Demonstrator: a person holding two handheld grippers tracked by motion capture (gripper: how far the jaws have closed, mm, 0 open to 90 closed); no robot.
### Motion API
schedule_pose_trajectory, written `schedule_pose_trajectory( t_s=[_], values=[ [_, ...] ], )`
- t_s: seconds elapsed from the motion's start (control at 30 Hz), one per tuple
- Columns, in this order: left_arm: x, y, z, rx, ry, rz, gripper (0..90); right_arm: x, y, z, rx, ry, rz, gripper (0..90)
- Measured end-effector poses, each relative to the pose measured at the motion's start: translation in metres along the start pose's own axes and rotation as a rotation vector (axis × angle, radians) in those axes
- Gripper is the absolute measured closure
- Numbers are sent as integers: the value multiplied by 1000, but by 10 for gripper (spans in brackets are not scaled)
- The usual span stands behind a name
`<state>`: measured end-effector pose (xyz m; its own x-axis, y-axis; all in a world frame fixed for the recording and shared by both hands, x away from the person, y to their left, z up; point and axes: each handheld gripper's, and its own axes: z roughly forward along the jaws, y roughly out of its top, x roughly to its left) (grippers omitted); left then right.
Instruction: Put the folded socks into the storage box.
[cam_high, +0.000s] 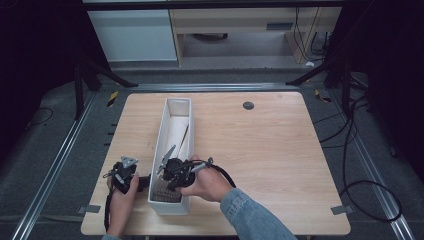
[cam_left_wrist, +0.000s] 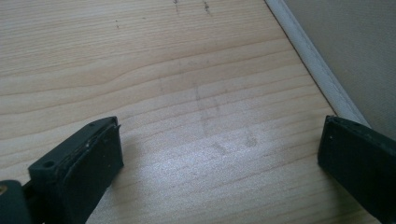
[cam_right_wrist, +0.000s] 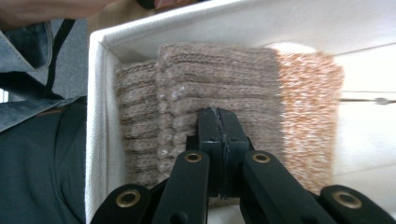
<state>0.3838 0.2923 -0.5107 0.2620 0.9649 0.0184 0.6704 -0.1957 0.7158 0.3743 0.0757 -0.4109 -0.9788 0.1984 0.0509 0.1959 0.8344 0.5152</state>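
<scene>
Long white bin (cam_high: 172, 145) sits lengthwise on the wooden tabletop (cam_high: 270, 150). Knitted beige-brown cloth (cam_right_wrist: 224, 93) is folded into the bin's near end. Right gripper (cam_right_wrist: 219, 122) is inside the bin over the cloth, jaws pressed together; whether any knit is pinched between them is hard to tell. Left gripper (cam_left_wrist: 219, 154) hangs just outside the bin's left wall, jaws wide apart above bare wood.

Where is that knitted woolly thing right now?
The knitted piece lies inside the long white box, at its end nearest the person, under the right gripper, left of table centre in the high view.
</scene>
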Motion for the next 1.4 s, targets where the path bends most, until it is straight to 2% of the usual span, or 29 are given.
schedule_pose_trajectory(
  t_s=[0.43,0.57,0.87,0.97,1.1,1.17,1.4],
  values=[
    [0,0,0,1,0,0,0,-13,1,-37,-70,-47,21,900],
    [0,0,0,1,0,0,0,-15,1,-43,-84,-59,29,900],
    [0,0,0,1,1,2,0,-25,5,-68,-138,-115,45,900],
    [0,0,0,-1,2,0,0,-31,5,-80,-161,-152,70,898],
    [0,0,0,-1,1,-2,0,-36,5,-88,-182,-178,83,897],
    [0,0,0,1,1,1,0,-40,4,-94,-200,-184,102,897],
    [0,0,0,1,1,2,0,-45,-3,-103,-209,-205,116,897]
  ],
)
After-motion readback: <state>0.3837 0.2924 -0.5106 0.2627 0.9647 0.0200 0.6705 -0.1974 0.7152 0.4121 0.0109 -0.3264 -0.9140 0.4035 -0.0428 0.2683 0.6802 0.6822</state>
